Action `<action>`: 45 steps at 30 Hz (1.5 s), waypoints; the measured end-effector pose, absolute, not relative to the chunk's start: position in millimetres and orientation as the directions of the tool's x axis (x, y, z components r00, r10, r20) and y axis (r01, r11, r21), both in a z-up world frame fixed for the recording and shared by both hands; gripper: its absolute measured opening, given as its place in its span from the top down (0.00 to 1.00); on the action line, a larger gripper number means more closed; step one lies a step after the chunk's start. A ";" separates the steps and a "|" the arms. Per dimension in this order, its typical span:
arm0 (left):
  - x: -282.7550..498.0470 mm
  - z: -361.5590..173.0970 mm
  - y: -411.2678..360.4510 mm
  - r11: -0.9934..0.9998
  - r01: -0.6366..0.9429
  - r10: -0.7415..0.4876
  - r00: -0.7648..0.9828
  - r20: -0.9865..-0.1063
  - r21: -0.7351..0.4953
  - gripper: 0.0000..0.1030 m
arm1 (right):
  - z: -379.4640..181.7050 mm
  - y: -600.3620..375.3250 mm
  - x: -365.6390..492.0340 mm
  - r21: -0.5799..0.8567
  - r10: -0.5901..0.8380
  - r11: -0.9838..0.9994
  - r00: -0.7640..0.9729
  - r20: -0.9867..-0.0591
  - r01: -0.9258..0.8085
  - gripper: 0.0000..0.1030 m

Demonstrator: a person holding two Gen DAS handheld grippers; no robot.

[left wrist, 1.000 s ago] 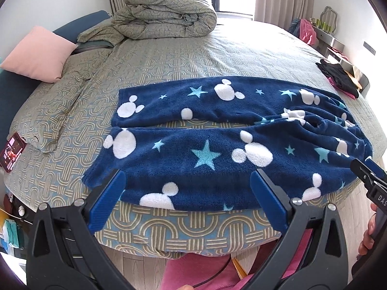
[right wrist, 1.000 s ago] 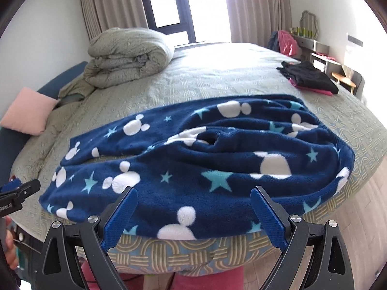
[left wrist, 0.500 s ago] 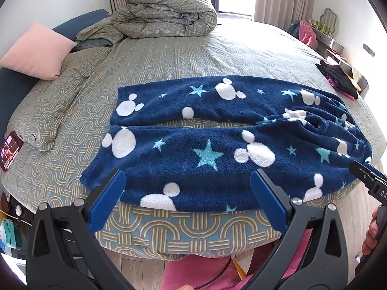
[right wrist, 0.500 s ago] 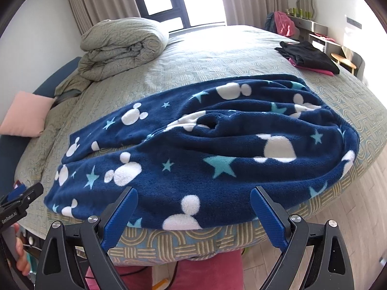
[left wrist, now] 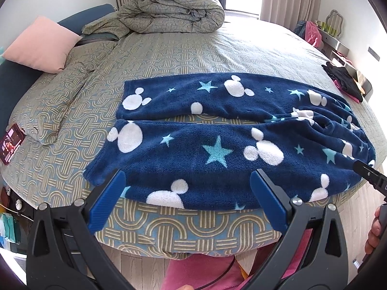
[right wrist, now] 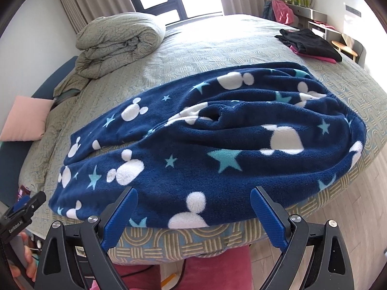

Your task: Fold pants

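Bedroom w/ a wide bed (left wrist: 193, 55) in a beige loop-pattern cover; rolled duvet (left wrist: 174, 7) at the far end, pink pillow (left wrist: 41, 44) on the left, dark clothes pile (right wrist: 312, 43) far right. Navy fleece pants (left wrist: 217, 140) w/ white mouse heads & teal stars lie spread across the near edge, both legs pointing left w/ a strip of cover showing between them, waistband bunched at right. Left gripper (left wrist: 188, 200) hovers just short of the near leg's hem side, blue fingers wide apart, nothing held. Right gripper (right wrist: 193, 217) sits near the waist end, fingers likewise spread, empty.
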State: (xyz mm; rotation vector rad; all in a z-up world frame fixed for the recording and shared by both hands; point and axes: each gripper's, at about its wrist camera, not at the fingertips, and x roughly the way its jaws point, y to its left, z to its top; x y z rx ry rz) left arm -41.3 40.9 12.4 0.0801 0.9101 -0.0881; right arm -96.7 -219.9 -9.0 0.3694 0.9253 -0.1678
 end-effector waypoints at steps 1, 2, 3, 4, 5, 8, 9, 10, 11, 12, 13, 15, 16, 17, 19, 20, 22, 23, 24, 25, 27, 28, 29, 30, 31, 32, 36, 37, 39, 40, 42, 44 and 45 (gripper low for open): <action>-40.9 12.2 40.1 0.993 0.111 -0.042 0.610 -0.791 0.033 0.00 | -8.9 -220.7 -96.7 0.236 0.011 0.924 0.595 -0.804 0.301 0.07; -41.0 12.1 40.7 0.993 0.112 -0.043 0.610 -0.791 0.033 0.00 | -8.8 -220.9 -96.6 0.232 0.007 0.925 0.596 -0.803 0.302 0.07; -40.9 11.9 39.9 0.993 0.114 -0.043 0.610 -0.792 0.034 0.00 | -8.4 -221.3 -96.5 0.227 0.001 0.925 0.597 -0.802 0.303 0.07; -40.5 12.0 39.1 0.993 0.115 -0.043 0.610 -0.791 0.035 0.00 | -8.1 -221.6 -96.6 0.223 -0.005 0.926 0.598 -0.802 0.306 0.07; -40.5 12.2 38.4 0.993 0.116 -0.043 0.611 -0.791 0.036 0.00 | -7.8 -222.1 -96.8 0.221 -0.009 0.925 0.599 -0.801 0.308 0.07; -41.3 12.4 37.2 0.992 0.119 -0.044 0.612 -0.789 0.037 0.00 | -7.6 -224.1 -97.2 0.221 -0.014 0.923 0.601 -0.799 0.315 0.07; -41.1 12.5 37.0 0.992 0.118 -0.044 0.612 -0.790 0.037 0.00 | -7.6 -224.6 -97.0 0.221 -0.014 0.923 0.601 -0.799 0.316 0.07; -41.1 12.1 37.2 0.992 0.117 -0.043 0.610 -0.791 0.036 0.00 | -7.8 -225.0 -97.3 0.219 -0.016 0.923 0.600 -0.800 0.318 0.07; -41.1 11.6 37.3 0.993 0.116 -0.044 0.608 -0.793 0.034 0.00 | -8.0 -225.4 -97.8 0.218 -0.018 0.922 0.599 -0.801 0.319 0.07; -41.3 11.1 37.5 0.993 0.116 -0.045 0.606 -0.794 0.033 0.00 | -8.2 -225.8 -98.0 0.218 -0.018 0.922 0.598 -0.801 0.320 0.07; -41.6 10.3 37.8 0.993 0.114 -0.045 0.605 -0.795 0.031 0.00 | -8.4 -226.1 -98.5 0.218 -0.018 0.922 0.597 -0.802 0.320 0.07; -41.9 9.8 38.1 0.993 0.113 -0.043 0.603 -0.796 0.032 0.00 | -8.8 -226.4 -99.0 0.218 -0.017 0.922 0.597 -0.802 0.320 0.07; -42.1 9.8 37.9 0.993 0.112 -0.042 0.603 -0.797 0.032 0.00 | -8.8 -226.5 -99.0 0.218 -0.017 0.922 0.598 -0.802 0.319 0.07; -42.2 10.1 37.5 0.993 0.112 -0.041 0.603 -0.797 0.033 0.00 | -8.7 -226.6 -99.1 0.218 -0.018 0.922 0.598 -0.801 0.319 0.07; -43.2 11.1 37.2 0.993 0.112 -0.042 0.606 -0.794 0.033 0.00 | -8.7 -226.7 -99.3 0.219 -0.018 0.922 0.600 -0.800 0.319 0.07; -42.8 10.6 37.3 0.993 0.112 -0.043 0.607 -0.794 0.032 0.00 | -8.8 -226.9 -99.5 0.218 -0.019 0.922 0.601 -0.799 0.319 0.07; -43.3 10.4 36.7 0.993 0.114 -0.044 0.607 -0.794 0.032 0.00 | -8.0 -227.1 -99.9 0.219 -0.019 0.922 0.602 -0.798 0.320 0.07; -43.3 9.7 36.4 0.993 0.115 -0.043 0.606 -0.794 0.033 0.00 | -7.8 -227.3 -100.1 0.218 -0.021 0.922 0.602 -0.798 0.321 0.07; -43.4 9.3 35.9 0.993 0.114 -0.042 0.605 -0.795 0.035 0.00 | -7.5 -227.3 -100.3 0.217 -0.022 0.921 0.601 -0.799 0.323 0.07; -43.4 8.6 36.0 0.993 0.114 -0.041 0.603 -0.797 0.035 0.00 | -7.8 -227.6 -100.5 0.216 -0.023 0.921 0.599 -0.800 0.324 0.07; -42.9 7.8 36.5 0.993 0.112 -0.043 0.599 -0.800 0.030 0.00 | -7.8 -228.4 -100.8 0.218 -0.023 0.919 0.597 -0.802 0.328 0.07; -42.8 7.8 36.7 0.993 0.110 -0.043 0.598 -0.800 0.029 0.00 | -7.6 -228.7 -101.0 0.219 -0.023 0.918 0.597 -0.802 0.330 0.07; -42.8 8.1 37.1 0.994 0.108 -0.043 0.599 -0.800 0.028 0.00 | -7.3 -228.9 -101.3 0.219 -0.024 0.918 0.598 -0.801 0.331 0.07; -43.0 8.6 37.2 0.994 0.108 -0.043 0.599 -0.799 0.027 0.00 | -7.0 -229.1 -101.6 0.219 -0.026 0.917 0.599 -0.800 0.332 0.07; -43.3 9.0 37.1 0.994 0.108 -0.043 0.601 -0.798 0.028 0.00 | -6.7 -229.3 -101.8 0.219 -0.027 0.917 0.600 -0.800 0.333 0.07; -43.4 9.3 36.9 0.994 0.107 -0.042 0.602 -0.798 0.029 0.00 | -6.6 -229.5 -102.1 0.219 -0.027 0.917 0.600 -0.799 0.333 0.07; -43.6 9.1 36.8 0.994 0.105 -0.039 0.599 -0.800 0.031 0.00 | -6.9 -230.0 -102.5 0.220 -0.027 0.916 0.600 -0.799 0.335 0.07; -43.4 8.8 36.8 0.994 0.105 -0.038 0.598 -0.800 0.031 0.00 | -7.2 -230.5 -102.8 0.221 -0.027 0.915 0.599 -0.800 0.336 0.07; -43.1 7.3 36.9 0.994 0.102 -0.034 0.596 -0.803 0.033 0.00 | -8.2 -232.2 -103.6 0.223 -0.028 0.913 0.598 -0.801 0.341 0.07; -42.5 5.9 37.4 0.994 0.099 -0.031 0.592 -0.805 0.035 0.00 | -8.7 -233.2 -104.0 0.222 -0.030 0.913 0.598 -0.801 0.343 0.07; -40.2 0.5 40.2 0.996 0.084 -0.018 0.578 -0.816 0.038 0.00 | -10.2 -236.3 -105.1 0.217 -0.037 0.912 0.594 -0.804 0.350 0.07; -35.9 -11.6 48.3 0.998 0.052 -0.005 0.539 -0.842 0.028 0.00 | -13.2 -242.3 -106.9 0.206 -0.046 0.911 0.584 -0.810 0.358 0.07; -33.3 -18.7 54.0 0.999 0.032 -0.008 0.513 -0.858 0.010 0.00 | -15.1 -246.4 -107.8 0.201 -0.050 0.911 0.580 -0.813 0.361 0.07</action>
